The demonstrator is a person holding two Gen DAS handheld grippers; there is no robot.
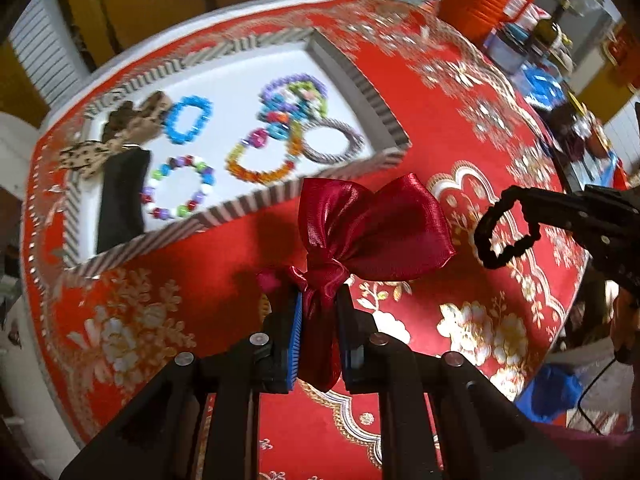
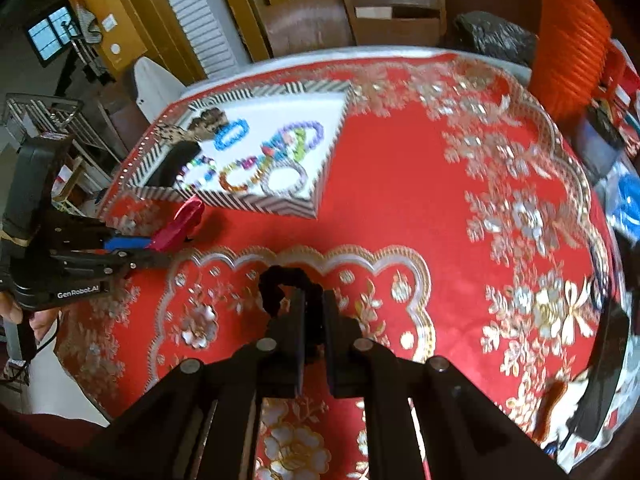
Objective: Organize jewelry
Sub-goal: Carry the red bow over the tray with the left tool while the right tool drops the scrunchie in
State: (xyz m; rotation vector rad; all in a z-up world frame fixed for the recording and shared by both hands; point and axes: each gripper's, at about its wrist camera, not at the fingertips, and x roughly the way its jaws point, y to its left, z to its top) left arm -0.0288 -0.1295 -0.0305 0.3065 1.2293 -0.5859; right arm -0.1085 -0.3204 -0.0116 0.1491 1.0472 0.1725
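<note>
A: So, from the left wrist, the left gripper (image 1: 318, 312) is clamped on the red bow (image 1: 372, 228), just beside the striped tray (image 1: 240, 210).

B: Only a sliver of bow from the right wrist, but the right gripper (image 2: 314, 300) there is clamped on the black scrunchie (image 2: 286, 280), near that tray's front edge.

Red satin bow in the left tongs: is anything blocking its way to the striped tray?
Nothing visible does. The red satin bow is clamped in the left tongs, just short of the striped tray; only bare red tablecloth and the tray's low near wall lie between.
</note>
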